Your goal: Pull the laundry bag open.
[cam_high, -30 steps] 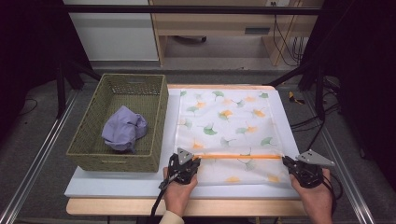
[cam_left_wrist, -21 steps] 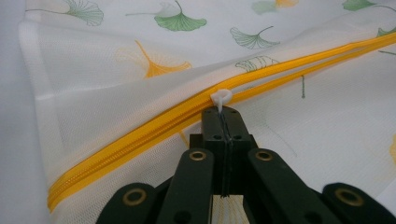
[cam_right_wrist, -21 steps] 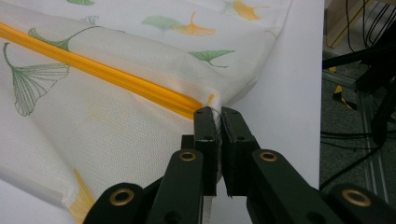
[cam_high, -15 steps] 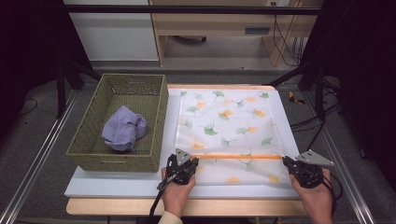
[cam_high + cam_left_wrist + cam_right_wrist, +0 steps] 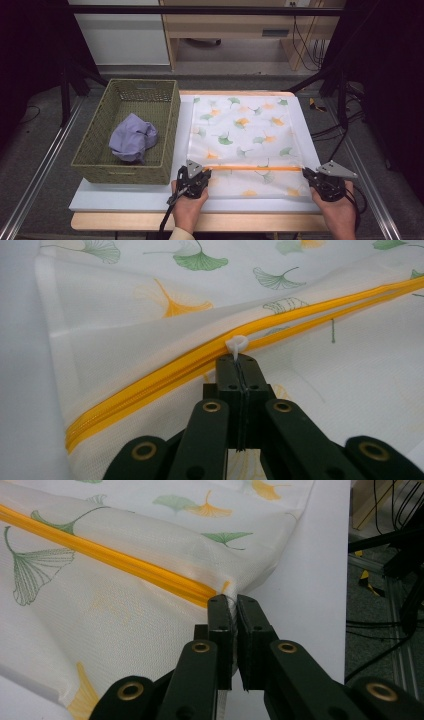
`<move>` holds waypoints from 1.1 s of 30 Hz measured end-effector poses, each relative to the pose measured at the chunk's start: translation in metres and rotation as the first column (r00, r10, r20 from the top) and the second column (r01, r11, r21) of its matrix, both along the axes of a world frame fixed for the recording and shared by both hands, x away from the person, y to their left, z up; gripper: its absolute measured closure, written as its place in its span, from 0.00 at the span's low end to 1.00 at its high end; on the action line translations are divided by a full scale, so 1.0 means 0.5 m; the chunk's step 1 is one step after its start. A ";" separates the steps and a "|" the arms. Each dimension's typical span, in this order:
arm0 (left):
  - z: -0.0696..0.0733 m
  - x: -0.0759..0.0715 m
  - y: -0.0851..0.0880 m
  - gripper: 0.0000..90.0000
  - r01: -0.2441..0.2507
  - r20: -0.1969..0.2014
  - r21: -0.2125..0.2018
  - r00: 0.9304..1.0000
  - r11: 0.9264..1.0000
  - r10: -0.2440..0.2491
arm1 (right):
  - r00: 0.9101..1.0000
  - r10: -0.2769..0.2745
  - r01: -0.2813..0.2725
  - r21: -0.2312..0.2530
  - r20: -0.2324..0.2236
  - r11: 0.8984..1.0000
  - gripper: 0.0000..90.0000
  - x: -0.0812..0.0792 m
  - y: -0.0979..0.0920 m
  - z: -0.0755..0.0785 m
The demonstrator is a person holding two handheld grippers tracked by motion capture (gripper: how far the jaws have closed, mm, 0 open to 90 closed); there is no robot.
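A white mesh bag (image 5: 245, 135) printed with green and orange ginkgo leaves lies flat on the table, with an orange zipper (image 5: 255, 168) running across its near part. My left gripper (image 5: 204, 174) is shut on the white zipper pull (image 5: 236, 345) near the zipper's left end. In the left gripper view the zipper (image 5: 165, 375) is closed to the left of the pull and parted to its right. My right gripper (image 5: 306, 173) is shut on the bag's edge (image 5: 227, 597) at the zipper's right end, where the orange zipper (image 5: 110, 560) stops.
A green woven basket (image 5: 165, 120) stands left of the bag and holds a crumpled lilac cloth (image 5: 132, 142). The white tabletop (image 5: 125, 195) ends just in front of my hands. Black cables (image 5: 340, 130) and metal rails run along the right side.
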State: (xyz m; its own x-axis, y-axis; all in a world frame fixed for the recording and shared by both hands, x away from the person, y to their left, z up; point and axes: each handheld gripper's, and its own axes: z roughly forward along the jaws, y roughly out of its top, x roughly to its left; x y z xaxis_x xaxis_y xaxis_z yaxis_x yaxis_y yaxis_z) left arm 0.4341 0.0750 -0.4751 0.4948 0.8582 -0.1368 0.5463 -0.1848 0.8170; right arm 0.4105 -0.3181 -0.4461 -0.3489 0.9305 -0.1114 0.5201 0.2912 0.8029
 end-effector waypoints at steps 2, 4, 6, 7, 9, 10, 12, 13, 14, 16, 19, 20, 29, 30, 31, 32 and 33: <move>0.000 -0.002 0.003 1.00 -0.001 -0.002 0.000 1.000 1.000 0.001 | 1.000 -0.001 0.001 0.002 -0.001 1.000 0.96 0.000 0.000 0.000; -0.001 -0.003 0.005 1.00 -0.003 0.000 0.000 1.000 1.000 0.003 | 1.000 -0.001 0.001 0.002 0.000 1.000 0.96 0.000 0.000 0.000; 0.000 -0.003 0.007 1.00 -0.006 -0.002 -0.003 1.000 1.000 0.006 | 1.000 -0.001 0.001 0.001 -0.001 1.000 0.96 0.000 0.000 0.000; 0.000 -0.003 0.007 1.00 -0.007 -0.001 -0.005 1.000 1.000 0.007 | 1.000 -0.001 0.001 0.002 -0.002 1.000 0.96 0.000 0.000 0.000; 0.000 -0.003 0.009 1.00 -0.008 0.000 -0.004 1.000 1.000 0.008 | 1.000 0.000 0.000 0.002 -0.002 1.000 0.96 0.000 0.000 0.000; 0.000 -0.004 0.009 1.00 -0.006 0.000 0.000 1.000 1.000 0.006 | 1.000 0.000 0.000 0.000 -0.002 1.000 0.96 0.000 0.000 0.000; 0.000 -0.004 0.009 1.00 -0.008 0.001 -0.002 1.000 1.000 0.008 | 1.000 -0.001 0.001 -0.001 -0.003 1.000 0.96 0.000 0.000 0.000; -0.001 -0.004 0.009 1.00 -0.009 0.000 -0.004 1.000 1.000 0.009 | 1.000 0.001 -0.001 -0.002 -0.004 1.000 0.96 0.000 0.000 -0.001; -0.001 -0.004 0.009 1.00 -0.009 0.000 -0.004 1.000 1.000 0.009 | 1.000 0.000 0.000 -0.002 -0.004 1.000 0.96 0.000 0.000 -0.001; -0.002 -0.005 0.008 1.00 -0.010 0.002 -0.003 1.000 1.000 0.010 | 1.000 0.000 0.000 -0.002 -0.003 1.000 0.96 0.000 0.000 -0.001; -0.002 -0.006 0.010 1.00 -0.013 0.006 0.001 1.000 1.000 0.013 | 1.000 -0.002 0.002 -0.003 -0.003 1.000 0.96 0.000 0.000 0.000; -0.002 -0.006 0.010 1.00 -0.013 0.006 0.001 1.000 1.000 0.013 | 1.000 -0.002 0.002 -0.003 -0.003 1.000 0.96 0.000 0.000 0.000; -0.003 -0.012 0.024 1.00 -0.025 0.007 0.004 1.000 1.000 0.025 | 1.000 -0.003 0.003 -0.004 -0.003 1.000 0.96 -0.001 0.000 0.000; -0.004 -0.013 0.025 1.00 -0.030 0.008 0.001 1.000 1.000 0.030 | 1.000 -0.003 0.003 -0.004 -0.003 1.000 0.96 -0.001 0.000 0.000; -0.004 -0.013 0.028 1.00 -0.032 0.009 0.001 0.999 0.999 0.032 | 1.000 -0.004 0.004 -0.006 -0.004 1.000 0.96 -0.001 0.000 0.000; -0.004 -0.013 0.029 1.00 -0.034 0.011 0.000 0.999 0.999 0.034 | 1.000 -0.004 0.004 -0.005 -0.004 1.000 0.96 -0.001 0.000 0.000; -0.005 -0.013 0.034 1.00 -0.040 0.013 -0.002 0.999 0.999 0.040 | 1.000 -0.005 0.005 -0.005 -0.003 1.000 0.96 -0.001 -0.001 0.000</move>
State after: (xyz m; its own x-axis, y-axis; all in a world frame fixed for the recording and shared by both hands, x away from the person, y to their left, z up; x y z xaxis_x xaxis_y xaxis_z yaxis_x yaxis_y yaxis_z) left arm 0.4278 0.0922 -0.4774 0.4614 0.8773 -0.1319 0.5428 -0.1616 0.8242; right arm 0.4101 -0.3185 -0.4461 -0.3444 0.9318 -0.1147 0.5244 0.2922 0.7997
